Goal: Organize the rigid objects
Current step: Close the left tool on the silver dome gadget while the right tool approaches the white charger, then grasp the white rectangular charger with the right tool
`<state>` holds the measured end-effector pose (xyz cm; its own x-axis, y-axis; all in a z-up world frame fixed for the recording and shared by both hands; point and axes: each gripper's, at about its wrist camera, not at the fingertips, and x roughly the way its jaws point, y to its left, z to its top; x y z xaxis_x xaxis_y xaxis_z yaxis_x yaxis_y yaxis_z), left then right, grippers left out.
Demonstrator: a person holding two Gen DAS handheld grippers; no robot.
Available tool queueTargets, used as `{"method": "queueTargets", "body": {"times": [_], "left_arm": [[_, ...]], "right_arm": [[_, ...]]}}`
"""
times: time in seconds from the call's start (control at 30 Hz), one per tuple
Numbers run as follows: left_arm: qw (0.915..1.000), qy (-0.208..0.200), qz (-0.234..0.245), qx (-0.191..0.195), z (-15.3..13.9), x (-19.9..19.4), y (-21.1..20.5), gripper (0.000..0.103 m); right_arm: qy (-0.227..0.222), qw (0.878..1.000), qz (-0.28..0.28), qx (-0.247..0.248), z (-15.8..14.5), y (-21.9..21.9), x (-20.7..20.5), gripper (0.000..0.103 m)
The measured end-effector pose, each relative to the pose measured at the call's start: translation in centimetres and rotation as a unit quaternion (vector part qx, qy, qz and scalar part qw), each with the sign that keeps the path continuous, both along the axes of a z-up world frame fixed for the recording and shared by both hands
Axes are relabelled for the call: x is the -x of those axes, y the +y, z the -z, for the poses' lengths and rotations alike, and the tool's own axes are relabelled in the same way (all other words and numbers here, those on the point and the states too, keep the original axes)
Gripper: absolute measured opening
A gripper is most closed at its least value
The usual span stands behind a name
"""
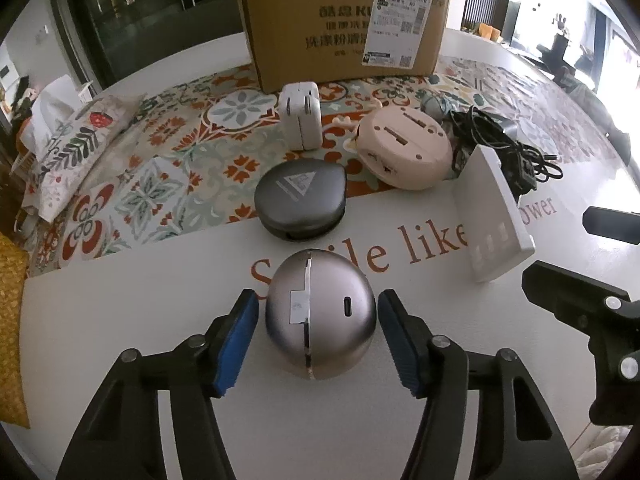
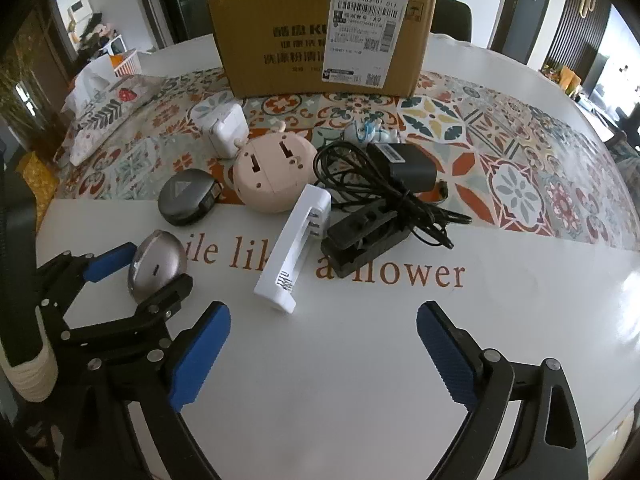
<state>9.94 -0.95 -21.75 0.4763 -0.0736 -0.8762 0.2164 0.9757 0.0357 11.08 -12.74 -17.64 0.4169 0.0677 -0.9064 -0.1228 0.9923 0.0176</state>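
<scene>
A silver egg-shaped device (image 1: 320,314) with a USB-C port lies on the white table between the blue pads of my left gripper (image 1: 318,324); the jaws are open with a small gap on each side. It also shows in the right wrist view (image 2: 157,266). My right gripper (image 2: 322,350) is open and empty above bare table. Beyond lie a dark round case (image 1: 299,204), a pink round device (image 1: 406,148), a white charger block (image 1: 301,120), a white battery charger (image 2: 294,254), a black adapter with tangled cable (image 2: 404,184) and a black clip-like piece (image 2: 362,236).
An open cardboard box (image 2: 320,36) stands at the back on a patterned mat (image 2: 500,152). A floral tissue pouch (image 1: 76,148) lies at the far left. A small blue-white figurine (image 2: 370,130) sits behind the cable. The right gripper's black frame (image 1: 580,312) shows at the right.
</scene>
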Motion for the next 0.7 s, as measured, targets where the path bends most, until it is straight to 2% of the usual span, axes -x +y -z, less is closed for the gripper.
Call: {"method": "queueTargets", "body": {"times": [0.1, 0.37, 0.53, 0.7], "left_arm": [[1.0, 0.0, 0.0, 0.003, 0.2, -0.1, 0.0, 0.053], [1.0, -0.004, 0.002, 0.009, 0.2, -0.1, 0.1, 0.053], [0.9996, -0.024, -0.008, 0.011, -1.5, 0.4, 0.7, 0.053], [0.9986, -0.051, -0.018, 0.0, -3.3, 0.3, 1.5, 0.053]], "right_arm": [[0.003, 1.0, 0.001, -0.003, 0.2, 0.0, -0.1, 0.093], [0.004, 1.0, -0.006, -0.008, 0.3, 0.4, -0.3, 0.088], [-0.006, 1.0, -0.011, -0.021, -0.5, 0.6, -0.4, 0.077], [-0.023, 0.998, -0.018, -0.056, -1.6, 1.1, -1.2, 0.058]]}}
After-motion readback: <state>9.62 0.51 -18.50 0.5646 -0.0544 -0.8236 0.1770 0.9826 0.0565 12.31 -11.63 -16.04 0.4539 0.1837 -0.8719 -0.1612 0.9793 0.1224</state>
